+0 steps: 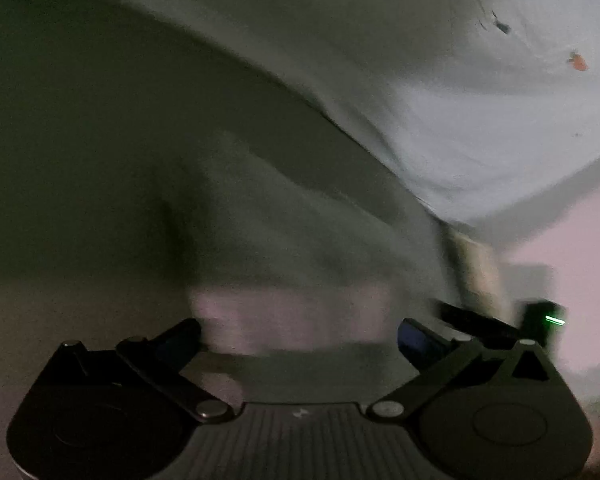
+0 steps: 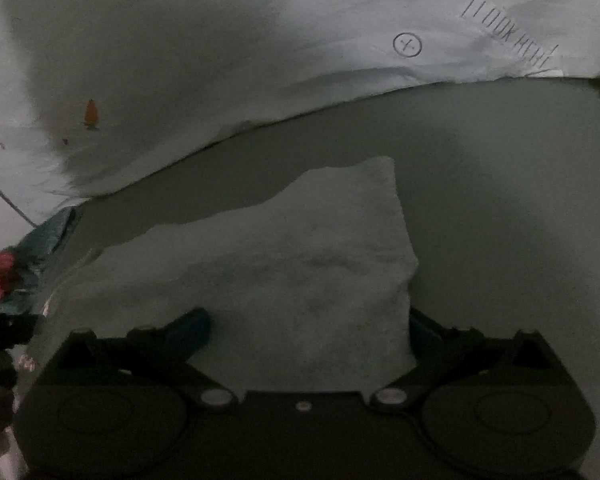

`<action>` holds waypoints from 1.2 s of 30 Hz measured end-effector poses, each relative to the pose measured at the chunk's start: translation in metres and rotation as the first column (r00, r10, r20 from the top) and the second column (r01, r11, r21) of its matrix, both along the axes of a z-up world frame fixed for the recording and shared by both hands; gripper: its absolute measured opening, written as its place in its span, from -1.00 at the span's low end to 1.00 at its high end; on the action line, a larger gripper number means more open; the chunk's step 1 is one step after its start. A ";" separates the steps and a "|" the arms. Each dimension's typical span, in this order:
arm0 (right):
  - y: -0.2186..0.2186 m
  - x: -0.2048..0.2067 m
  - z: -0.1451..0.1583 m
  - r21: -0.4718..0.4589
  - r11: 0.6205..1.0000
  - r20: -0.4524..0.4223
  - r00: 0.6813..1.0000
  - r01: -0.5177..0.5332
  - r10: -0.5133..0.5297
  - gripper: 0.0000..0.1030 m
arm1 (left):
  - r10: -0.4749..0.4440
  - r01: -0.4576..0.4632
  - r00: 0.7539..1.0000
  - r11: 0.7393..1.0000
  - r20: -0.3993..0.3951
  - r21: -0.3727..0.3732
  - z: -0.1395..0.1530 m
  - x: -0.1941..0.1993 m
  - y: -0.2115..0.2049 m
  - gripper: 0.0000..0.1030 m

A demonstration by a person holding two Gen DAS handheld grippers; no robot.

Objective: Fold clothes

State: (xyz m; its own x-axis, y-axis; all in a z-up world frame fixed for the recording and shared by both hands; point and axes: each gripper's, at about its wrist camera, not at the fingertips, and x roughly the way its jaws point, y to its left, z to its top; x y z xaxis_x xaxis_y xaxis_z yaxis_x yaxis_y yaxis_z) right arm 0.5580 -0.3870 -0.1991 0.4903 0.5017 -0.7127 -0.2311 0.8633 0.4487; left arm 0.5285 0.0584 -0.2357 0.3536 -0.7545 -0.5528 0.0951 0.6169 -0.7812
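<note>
1. Task's thing: a pale, fuzzy folded cloth lies flat in the near middle of the right wrist view, on a dark grey-green surface. It reaches down between the two fingers of the right hand-held gripper. One square corner points far-right.
2. Handling, as a judgement: light, soft and limp, with a towel-like nap, so not slippery and not fragile. It will sag and unfold if lifted by one point.
3. Where to hold, as a judgement: pinch near the corners or along the right edge, through all layers, one hand-held gripper per corner, so the fold stays square.
4. Right hand-held gripper: fingers spread wide apart and clamped on nothing. The cloth sits between them, and the pads do not seem to press on it.
5. Left hand-held gripper: fingers also wide apart with nothing held. A blurred pale patch, likely the same cloth, sits just ahead of them.
6. Beyond: a white sheet with a small orange print, a circled mark and some lettering drapes across the far side in both views. Its edge overlaps the dark surface.
7. Far left in the right wrist view: a bunched teal and red fabric, partly cut off.
8. Hard to make out: the left wrist view is motion-blurred and dim. Whether the surface is a bed or a desk cannot be told. The cloth's layer count and its near edge are hidden by the gripper body. A green light marks some dark device at right, unidentifiable. The lettering is unreadable.
</note>
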 end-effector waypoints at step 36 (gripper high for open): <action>-0.083 -0.166 0.173 0.243 0.886 0.255 0.855 0.394 -0.451 -0.45 | -0.116 0.071 0.924 0.988 0.363 0.135 0.158 0.001 -0.261 -0.34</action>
State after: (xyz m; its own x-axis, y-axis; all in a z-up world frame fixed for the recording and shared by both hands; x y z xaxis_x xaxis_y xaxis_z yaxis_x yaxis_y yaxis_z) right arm 0.3918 -0.4696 -0.0265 0.8566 0.3002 -0.4196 -0.0081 0.8210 0.5708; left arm 0.5297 -0.2021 -0.0773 0.4805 -0.7321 -0.4829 0.4245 0.6760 -0.6024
